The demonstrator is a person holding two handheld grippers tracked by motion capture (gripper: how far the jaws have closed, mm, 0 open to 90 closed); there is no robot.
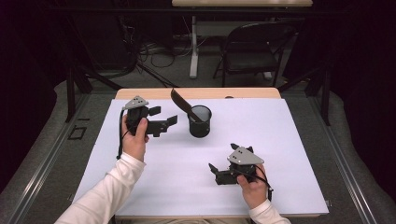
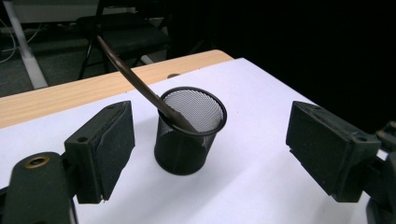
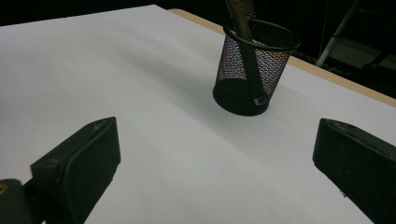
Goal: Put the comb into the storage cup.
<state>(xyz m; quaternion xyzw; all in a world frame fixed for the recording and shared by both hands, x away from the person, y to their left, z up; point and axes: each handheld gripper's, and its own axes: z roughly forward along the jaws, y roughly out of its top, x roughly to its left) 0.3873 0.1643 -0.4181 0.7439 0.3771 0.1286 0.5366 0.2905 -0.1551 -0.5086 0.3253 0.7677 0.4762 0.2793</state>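
- Comb [image 1: 182,103]: dark, standing slanted in the cup [image 1: 200,122], lower end inside, upper end leaning out over the rim toward the table's far edge and the left-gripper side.
- Cup: black mesh, upright on the white sheet [image 1: 280,154], near the far middle of it; nothing else inside as far as visible.
- Left gripper [image 1: 164,120]: just beside the cup, jaws spread wide and empty, aimed level at the cup wall; in the left gripper view the cup [image 2: 189,135] sits between the two pads without touching either.
- Right gripper [image 1: 214,171]: well apart from the cup, on the near side, low over the sheet, jaws wide and empty; cup [image 3: 254,70] seen ahead in the right gripper view, comb [image 3: 243,28] rising past the rim.
- Step in hand, judged: comb appears seated in the cup; left gripper either backing off or about to take the cup or comb.
- Advice: keep the pads off the cup wall, since a light mesh cup tips easily with a long comb leaning out; if gripping the comb, take it above the rim and lift along its slant.
- Table [image 1: 140,93]: wooden edge showing beyond the sheet, behind the cup.
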